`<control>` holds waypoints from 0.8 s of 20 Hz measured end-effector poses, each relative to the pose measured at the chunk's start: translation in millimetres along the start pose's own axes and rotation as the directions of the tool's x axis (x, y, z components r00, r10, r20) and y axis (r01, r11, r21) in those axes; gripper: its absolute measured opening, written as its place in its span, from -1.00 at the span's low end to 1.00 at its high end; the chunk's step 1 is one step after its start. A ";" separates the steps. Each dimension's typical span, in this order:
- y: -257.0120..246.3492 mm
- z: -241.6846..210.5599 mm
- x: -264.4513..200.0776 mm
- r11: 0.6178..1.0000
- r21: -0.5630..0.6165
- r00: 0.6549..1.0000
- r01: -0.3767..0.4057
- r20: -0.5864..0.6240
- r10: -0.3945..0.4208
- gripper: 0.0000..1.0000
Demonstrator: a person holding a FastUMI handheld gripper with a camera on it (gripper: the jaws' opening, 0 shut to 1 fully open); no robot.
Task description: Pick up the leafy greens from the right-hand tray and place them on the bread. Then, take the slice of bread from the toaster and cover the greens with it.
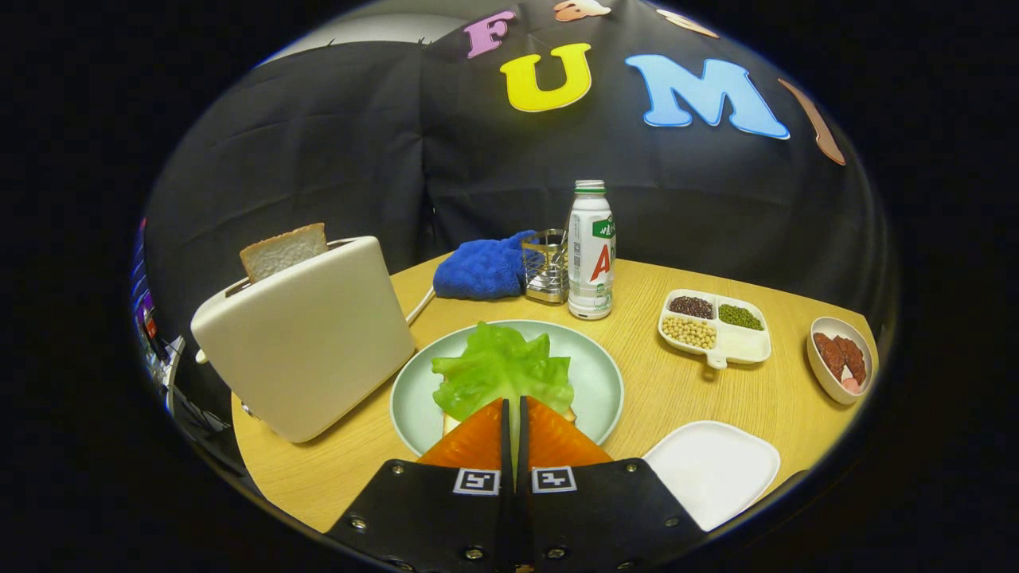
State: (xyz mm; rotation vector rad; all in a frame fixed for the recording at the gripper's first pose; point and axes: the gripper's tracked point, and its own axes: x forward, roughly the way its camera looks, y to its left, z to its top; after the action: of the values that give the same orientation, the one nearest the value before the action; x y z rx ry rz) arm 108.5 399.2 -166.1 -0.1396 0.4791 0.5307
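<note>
The leafy greens [501,370] lie spread over a slice of bread [450,422] on the pale green plate [599,374]; only the bread's corners peek out beneath them. My gripper [513,403] sits at the near edge of the greens, its orange fingers [478,439] pressed almost together with a thin sliver of green leaf pinched between them. To the left of the plate stands the cream toaster [310,342], with a second slice of bread [283,251] sticking up out of its slot.
A white square tray [712,469] lies right of my fingers. Beyond the plate stand a white bottle [591,251], a wire holder [546,267] and a blue cloth [484,269]. A divided dish of beans [714,325] and a small bowl [840,360] sit far right.
</note>
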 end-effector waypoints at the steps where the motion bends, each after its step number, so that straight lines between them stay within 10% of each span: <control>1: -0.4 -0.7 0.9 1.000 -0.005 1.000 0.006 -0.005 -0.006 -0.99; 16: 30.9 53.1 -53.6 1.000 0.008 0.976 0.021 0.216 -0.022 -0.27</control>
State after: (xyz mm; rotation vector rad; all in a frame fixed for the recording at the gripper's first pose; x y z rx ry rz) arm 73.4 414.6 -94.2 -0.0800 0.2661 0.5170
